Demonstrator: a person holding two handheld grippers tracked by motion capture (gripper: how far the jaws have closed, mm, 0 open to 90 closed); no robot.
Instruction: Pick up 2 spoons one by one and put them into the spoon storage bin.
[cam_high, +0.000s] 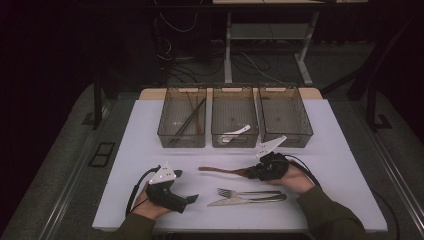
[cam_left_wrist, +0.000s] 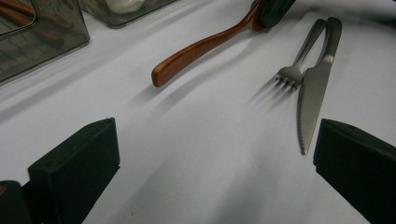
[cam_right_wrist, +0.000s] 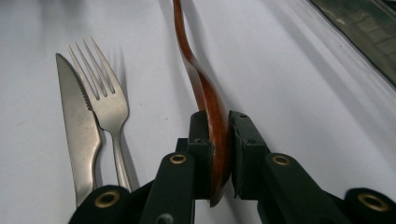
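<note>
High view first: my right hand lies low on the white table at about 4 o'clock, with the wrist turned so the right gripper points across to 9 o'clock. Its jaws are pinched tight on the wide end of the wooden spoon. The spoon lies in the middle of the table and its handle sticks out toward 9 o'clock. In the right gripper view the spoon stands on its edge between the two black pads, and both pads press on it.

My left hand rests at about 7 o'clock, near the front edge. The left gripper points toward 3 o'clock. In the left gripper view its jaws stand wide apart with just bare table between them.

The fork and the knife lie side by side at 6 o'clock, touching, just in front of the spoon.

Three see-through bins sit in a row at 12 o'clock. The left bin has long dark and brown sticks in it, leaning from corner to corner. The middle bin has a white spoon near its front wall. The right bin has a grid floor, and I cannot tell if something lies in it.
</note>
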